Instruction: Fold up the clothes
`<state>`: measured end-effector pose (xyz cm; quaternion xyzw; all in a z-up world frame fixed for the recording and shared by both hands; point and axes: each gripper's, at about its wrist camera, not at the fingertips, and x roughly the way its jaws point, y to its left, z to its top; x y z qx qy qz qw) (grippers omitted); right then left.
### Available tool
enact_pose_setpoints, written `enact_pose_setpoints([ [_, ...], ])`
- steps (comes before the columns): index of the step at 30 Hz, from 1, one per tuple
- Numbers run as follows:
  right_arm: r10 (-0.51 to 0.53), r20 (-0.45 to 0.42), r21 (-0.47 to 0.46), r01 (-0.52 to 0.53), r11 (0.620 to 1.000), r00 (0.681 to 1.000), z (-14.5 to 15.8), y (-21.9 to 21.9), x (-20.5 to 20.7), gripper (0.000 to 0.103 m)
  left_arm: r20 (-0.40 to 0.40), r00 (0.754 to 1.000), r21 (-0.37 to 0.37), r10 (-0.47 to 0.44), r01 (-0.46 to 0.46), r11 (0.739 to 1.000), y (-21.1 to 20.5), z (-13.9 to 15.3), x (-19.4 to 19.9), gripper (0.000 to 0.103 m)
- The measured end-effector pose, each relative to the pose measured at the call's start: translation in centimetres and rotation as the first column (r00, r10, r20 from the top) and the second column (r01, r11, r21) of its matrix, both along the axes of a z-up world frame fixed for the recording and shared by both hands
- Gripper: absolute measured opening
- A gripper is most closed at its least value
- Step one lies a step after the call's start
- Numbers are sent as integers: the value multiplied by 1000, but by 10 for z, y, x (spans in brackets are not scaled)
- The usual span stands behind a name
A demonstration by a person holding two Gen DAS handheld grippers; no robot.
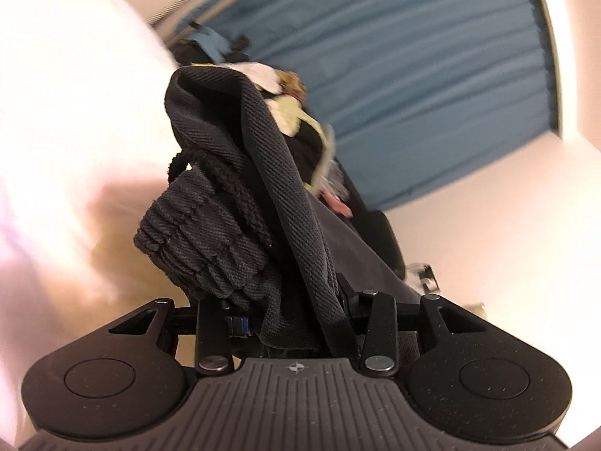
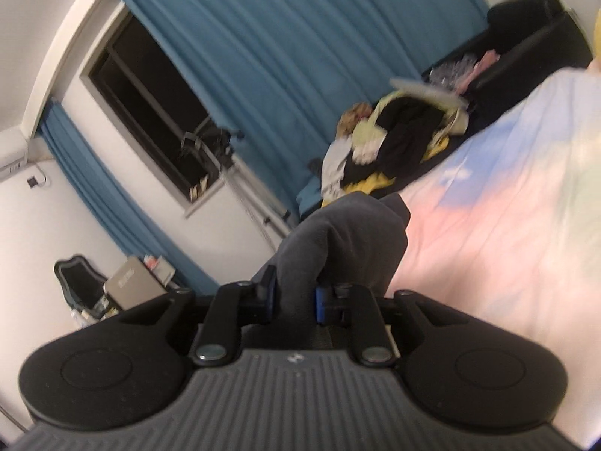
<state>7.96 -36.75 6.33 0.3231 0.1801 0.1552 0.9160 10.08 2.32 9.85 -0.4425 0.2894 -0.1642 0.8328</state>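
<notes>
I had both grippers clamped on the dark garment (image 1: pixel 240 173): left gripper (image 1: pixel 293 319) near its ribbed waistband, right gripper (image 2: pixel 295 297) on plainer cloth (raised above the bed (image 2: pixel 507 206), presumably to let it hang straight).

Ahead of my left tongs (image 1: pixel 289 323) the dark garment (image 1: pixel 233 195) bunches up and blocks nearly the whole forward path, leaving open air only to either side of it. My right tongs (image 2: pixel 295 302) also have dark cloth humped just in front, but to its right the bed (image 2: pixel 507 225) lies bare and passable. Beyond, a heap of clothes (image 2: pixel 394 143) and a black sofa (image 2: pixel 526 45) close off the far end before the blue curtain (image 2: pixel 300 56).
</notes>
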Motion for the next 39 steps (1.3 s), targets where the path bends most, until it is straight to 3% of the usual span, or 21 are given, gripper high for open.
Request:
enact_pose_setpoints([
  [2, -30, 24, 6, 30, 1000, 999, 14, -31, -8, 19, 24, 999, 9, -38, 38, 999, -42, -12, -74, 44],
  [3, -45, 37, 4, 45, 999, 998, 21, -48, -13, 19, 34, 998, 12, -57, 57, 998, -59, -8, -63, 44],
  [4, -60, 48, -1, 60, 998, 997, 26, -63, -17, 19, 45, 996, 15, -79, 78, 997, -75, -10, -76, 44],
  [5, -80, 58, -5, 80, 997, 995, 31, -81, -21, 19, 54, 993, 19, -103, 103, 995, -90, -19, -119, 44],
  [6, -101, 63, -6, 101, 995, 993, 33, -100, -25, 20, 61, 990, 25, -129, 128, 991, -107, -22, -135, 44],
  [8, -143, 70, -8, 144, 990, 987, 37, -137, -31, 20, 67, 980, 48, -189, 186, 981, -146, -16, -122, 44],
  [10, -187, 50, -2, 188, 982, 981, 21, -164, -32, 20, 57, 968, 46, -245, 243, 969, -181, -25, -147, 44],
  [11, -209, 39, 0, 210, 978, 977, 13, -177, -32, 20, 51, 961, 46, -271, 269, 962, -193, -34, -138, 44],
  [13, -253, 17, 5, 253, 967, 967, -4, -203, -32, 20, 40, 947, 60, -318, 316, 947, -207, -54, -58, 44],
  [14, -275, 6, 7, 275, 961, 961, -12, -216, -33, 20, 33, 940, 64, -339, 336, 940, -220, -63, -37, 44],
  [17, -339, -27, 11, 339, 941, 940, -37, -256, -33, 20, 12, 917, 89, -398, 396, 914, -263, -88, -8, 44],
  [20, -400, -61, 13, 402, 916, 914, -63, -295, -33, 20, -15, 879, 137, -477, 474, 870, -289, -131, 20, 44],
  [23, -419, -158, 36, 429, 903, 894, -122, -307, -37, 20, -72, 851, 214, -521, 523, 825, -296, -186, 107, 44],
  [26, -429, -257, 58, 456, 888, 866, -182, -318, -41, 24, -43, 807, 269, -589, 577, 771, -304, -215, 131, 46],
  [29, -395, -245, 107, 429, 897, 886, -212, -329, -43, 29, -27, 795, 273, -606, 589, 761, -300, -218, 121, 47],
  [33, -399, -239, 73, 426, 902, 885, -207, -325, -40, 34, -56, 792, 247, -608, 601, 760, -296, -221, 118, 52],
  [35, -400, -235, 48, 421, 906, 886, -201, -322, -41, 46, -95, 782, 200, -616, 621, 758, -287, -218, 99, 59],
  [36, -398, -234, 41, 418, 908, 887, -197, -321, -42, 58, -111, 777, 187, -620, 629, 755, -283, -215, 89, 65],
  [38, -397, -224, -13, 405, 914, 890, -188, -312, -49, 65, -130, 776, 187, -617, 630, 754, -271, -209, 73, 76],
  [39, -400, -217, -50, 399, 916, 891, -183, -307, -53, 71, -126, 787, 213, -604, 616, 758, -263, -204, 64, 89],
])
